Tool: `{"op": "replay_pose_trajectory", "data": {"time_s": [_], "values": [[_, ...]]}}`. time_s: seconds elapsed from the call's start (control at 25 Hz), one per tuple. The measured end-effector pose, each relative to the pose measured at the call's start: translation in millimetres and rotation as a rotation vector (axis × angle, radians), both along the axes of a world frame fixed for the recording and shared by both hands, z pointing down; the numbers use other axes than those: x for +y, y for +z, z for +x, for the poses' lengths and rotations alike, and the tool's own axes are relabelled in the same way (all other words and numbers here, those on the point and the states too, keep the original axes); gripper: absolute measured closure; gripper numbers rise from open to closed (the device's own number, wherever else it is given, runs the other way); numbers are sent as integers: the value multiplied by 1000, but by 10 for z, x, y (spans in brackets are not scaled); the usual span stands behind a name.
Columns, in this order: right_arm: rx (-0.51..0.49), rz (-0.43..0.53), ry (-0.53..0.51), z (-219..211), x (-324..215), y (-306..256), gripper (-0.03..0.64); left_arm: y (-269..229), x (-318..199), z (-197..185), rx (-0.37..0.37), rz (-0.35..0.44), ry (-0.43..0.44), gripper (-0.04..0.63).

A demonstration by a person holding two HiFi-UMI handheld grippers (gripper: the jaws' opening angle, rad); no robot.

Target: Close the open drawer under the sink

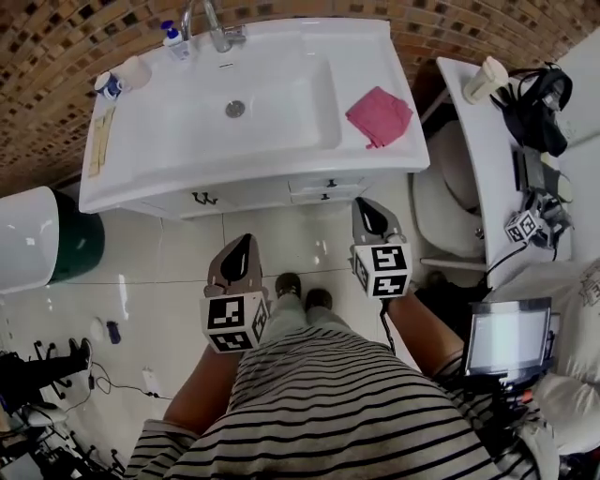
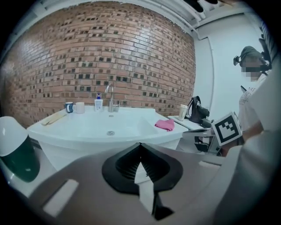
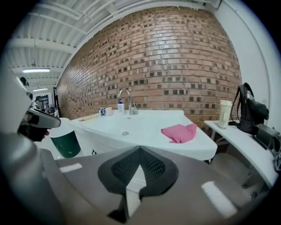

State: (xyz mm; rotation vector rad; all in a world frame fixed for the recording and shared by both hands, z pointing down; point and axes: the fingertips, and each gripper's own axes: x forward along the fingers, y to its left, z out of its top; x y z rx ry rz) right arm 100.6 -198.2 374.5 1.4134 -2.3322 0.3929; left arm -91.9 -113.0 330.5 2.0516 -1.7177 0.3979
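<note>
The white sink vanity (image 1: 253, 178) stands ahead of me. Two small drawer fronts (image 1: 324, 190) with dark handles show under its right front edge; from above I cannot tell how far either one stands out. Both grippers hang over the tiled floor, short of the vanity and touching nothing. The left gripper (image 1: 246, 240) is shut and empty, below the cabinet door handle (image 1: 203, 198). My right gripper (image 1: 366, 206) is shut and empty too, just in front of the drawers. In both gripper views the jaws meet at one tip, the left gripper (image 2: 140, 146) and right gripper (image 3: 140, 149) facing the basin (image 2: 109, 127).
A pink cloth (image 1: 379, 115) lies on the sink's right side, with the faucet (image 1: 214, 28), soap bottle (image 1: 172, 37) and mugs (image 1: 122, 77) at the back. A green bin (image 1: 56, 244) stands left. A side table (image 1: 473, 159) with a cup (image 1: 485, 80) and black bag (image 1: 536, 108) stands right.
</note>
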Motion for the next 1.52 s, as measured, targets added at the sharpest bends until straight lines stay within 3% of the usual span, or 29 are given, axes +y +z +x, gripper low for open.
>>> {"op": "replay_pose_trajectory", "data": {"time_s": [0.32, 0.8, 1.04, 1.32, 1.52], "values": [[-93, 106, -15, 214, 493, -796, 617, -719, 194, 116, -39, 117, -29, 578], [-45, 116, -46, 78, 1440, -744, 617, -655, 1101, -544, -35, 105, -146, 578], [-20, 165, -26, -271, 2278, -812, 617, -629, 1951, -905, 3, 154, -141, 578], [21, 245, -32, -963, 3669, -1183, 617, -741, 3240, -1491, 43, 178, -102, 578], [9, 264, -62, -1239, 4546, -1328, 617, -774, 3995, -1594, 77, 187, -68, 578]]}}
